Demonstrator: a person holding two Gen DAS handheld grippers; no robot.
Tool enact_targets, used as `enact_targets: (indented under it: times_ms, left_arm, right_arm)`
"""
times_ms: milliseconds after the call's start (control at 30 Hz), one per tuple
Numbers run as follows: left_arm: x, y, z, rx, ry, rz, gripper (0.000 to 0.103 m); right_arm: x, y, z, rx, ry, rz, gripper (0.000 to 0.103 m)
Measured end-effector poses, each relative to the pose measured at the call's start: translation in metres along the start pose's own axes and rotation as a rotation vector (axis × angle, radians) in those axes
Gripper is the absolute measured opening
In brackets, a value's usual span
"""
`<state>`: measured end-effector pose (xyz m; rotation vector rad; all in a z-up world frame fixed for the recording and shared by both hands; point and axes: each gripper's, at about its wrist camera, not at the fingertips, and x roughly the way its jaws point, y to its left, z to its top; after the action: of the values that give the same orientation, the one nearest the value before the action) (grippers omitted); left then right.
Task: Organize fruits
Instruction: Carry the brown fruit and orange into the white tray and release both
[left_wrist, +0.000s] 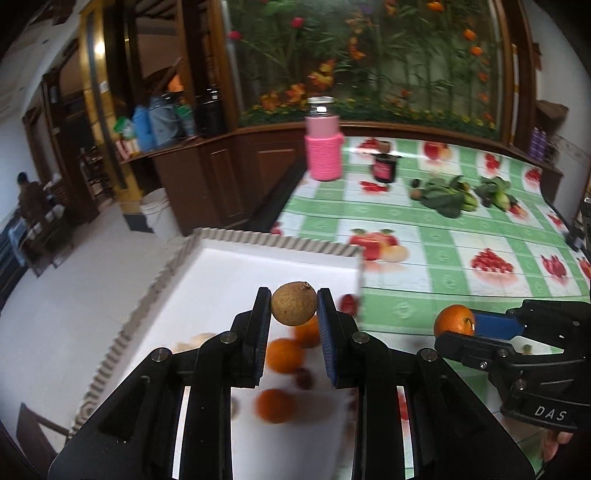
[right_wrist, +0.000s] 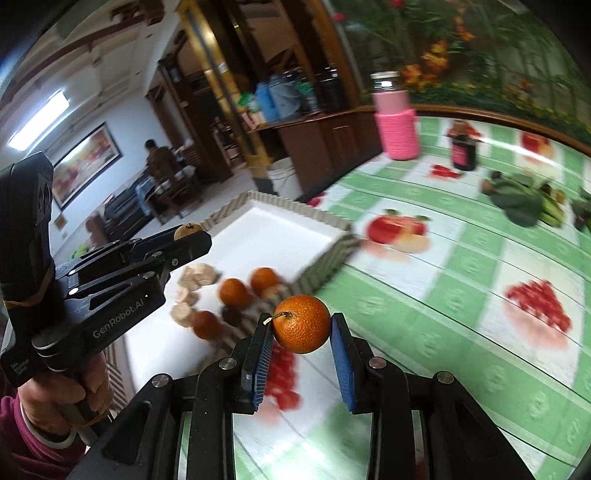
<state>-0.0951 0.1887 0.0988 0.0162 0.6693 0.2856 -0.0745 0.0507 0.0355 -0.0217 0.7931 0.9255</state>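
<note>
While both loads hang above the worktop, my left claw (left_wrist: 294, 308) is clamped on a small round brown rough-skinned fruit (left_wrist: 294, 303), over the white foam tray with corrugated rim (left_wrist: 280, 243). My right claw (right_wrist: 301, 328) pinches a small orange citrus with stalk (right_wrist: 302, 323) just beside that tray. Both look light and firm. The brown shell may crack, so I judge a gentle hold across the widest part is best; the citrus peel gives slightly.

A green-and-white checked, fruit-printed tablecloth (left_wrist: 461, 258) is showing beside a pink bottle (left_wrist: 324, 147) and white tray (left_wrist: 280, 266).
</note>
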Motion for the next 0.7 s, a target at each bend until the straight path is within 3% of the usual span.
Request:
enact_targets:
  times_ms: [233,500,700]
  left_arm:
    - [0.004,0.037,-0.008,-0.051,0.013,0.046,0.024]
    - [0.031,0.076,-0.002,-0.173,0.093,-0.012,0.024]
    - [0.049,0.077,0.008,-0.173,0.123,-0.025,0.024]
  right_arm:
    - [0.030,0.025,0.013,-0.046,0.034,0.025,0.030]
    - [0.057,0.021,0.033,-0.056,0.067,-0.005,0.030]
    - [0.080,0.017,0.049,-0.063,0.093,-0.014,0.030]
